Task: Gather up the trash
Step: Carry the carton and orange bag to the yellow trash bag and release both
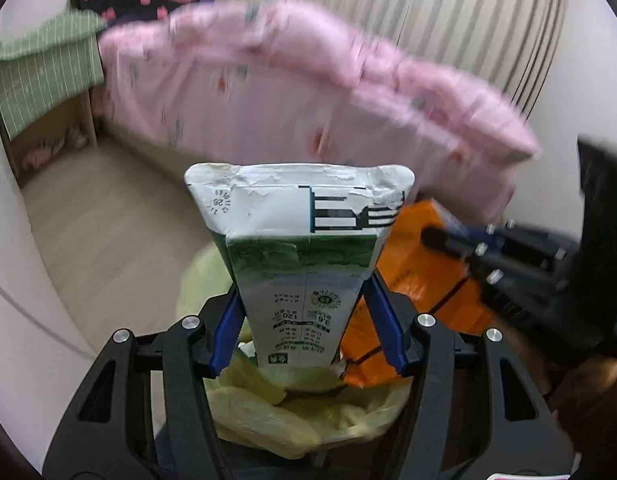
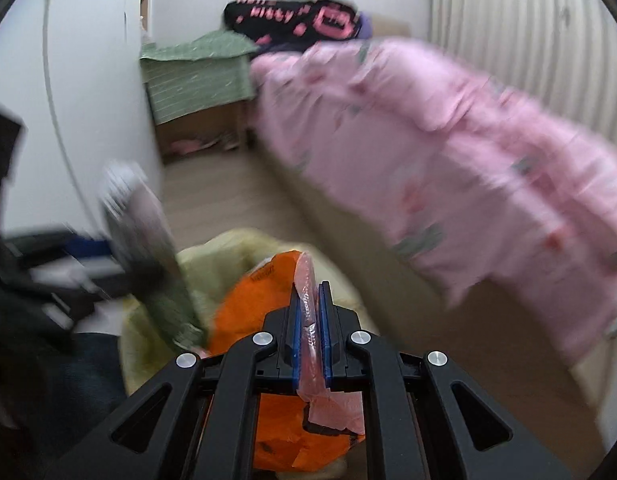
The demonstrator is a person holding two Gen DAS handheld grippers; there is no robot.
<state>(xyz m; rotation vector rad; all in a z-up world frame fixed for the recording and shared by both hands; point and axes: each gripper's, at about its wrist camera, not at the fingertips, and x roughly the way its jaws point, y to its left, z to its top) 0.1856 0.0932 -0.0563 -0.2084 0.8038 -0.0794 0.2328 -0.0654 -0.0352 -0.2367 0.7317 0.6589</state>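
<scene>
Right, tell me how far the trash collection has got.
Done: nothing clearly dropped yet. In hand: left tool grips the milk carton, right tool pinches the orange wrapper, both above the yellow-lined bin. Left: releasing them; other trash isn't visible.

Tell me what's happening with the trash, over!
Left tool gripping milk carton. Right tool shut on orange wrapper. Both over yellow-green bag. Nothing blocking, over.

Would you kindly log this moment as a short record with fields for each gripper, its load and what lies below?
left gripper: shut on milk carton, carton upright
right gripper: shut on orange bag, pinching its pink edge
below: yellow-green bin liner, mouth open
background: pink quilt on bed
sharpness: blurred
</scene>
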